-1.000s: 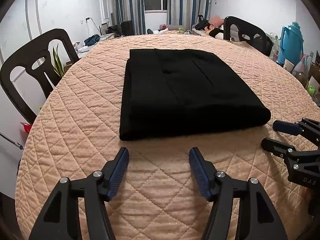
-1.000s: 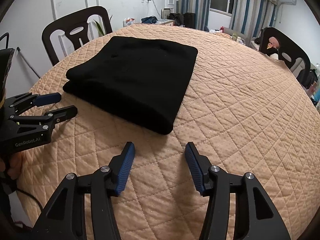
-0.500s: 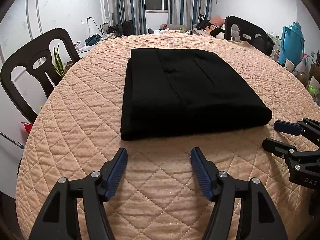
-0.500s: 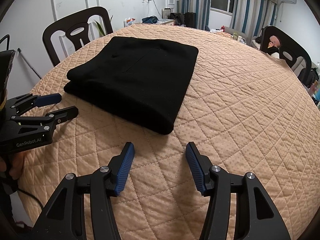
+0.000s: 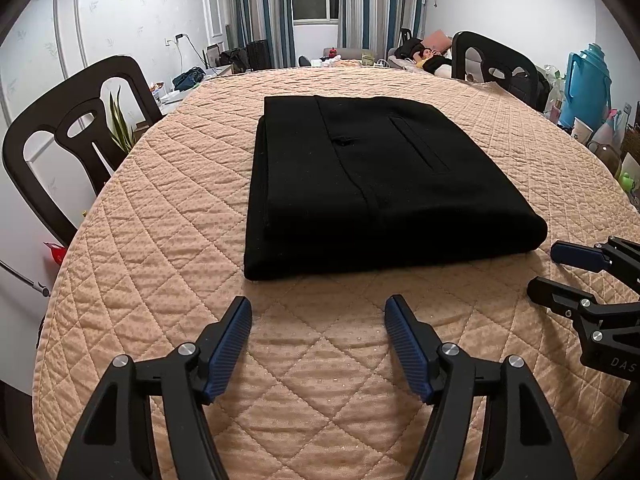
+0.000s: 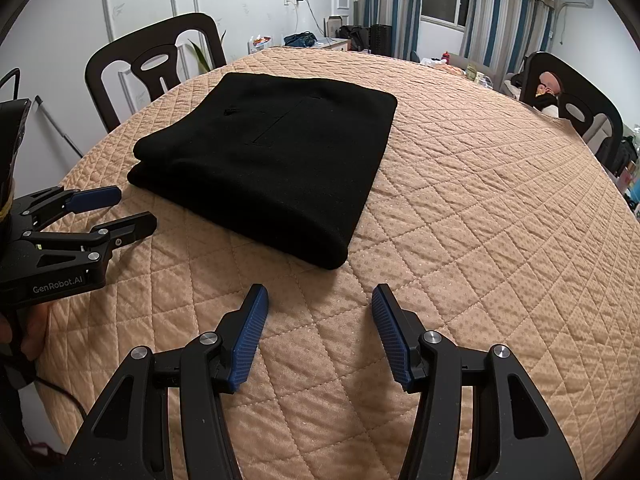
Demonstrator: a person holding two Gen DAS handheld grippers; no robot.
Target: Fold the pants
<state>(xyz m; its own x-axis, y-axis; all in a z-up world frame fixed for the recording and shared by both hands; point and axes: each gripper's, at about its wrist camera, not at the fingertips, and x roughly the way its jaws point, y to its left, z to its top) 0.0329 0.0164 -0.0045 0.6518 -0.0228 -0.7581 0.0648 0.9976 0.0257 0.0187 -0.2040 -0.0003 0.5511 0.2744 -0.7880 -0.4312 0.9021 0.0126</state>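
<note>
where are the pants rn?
Pants lie folded mid-table on the quilt, just ahead of both open claws, left and right.

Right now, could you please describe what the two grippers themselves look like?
Both the left gripper and the right gripper have matte black angular frames with silver pivot screws and ribbed blue fingertip pads. The left body reads "GenRobot.AI"; a black cable hangs below it.
</note>
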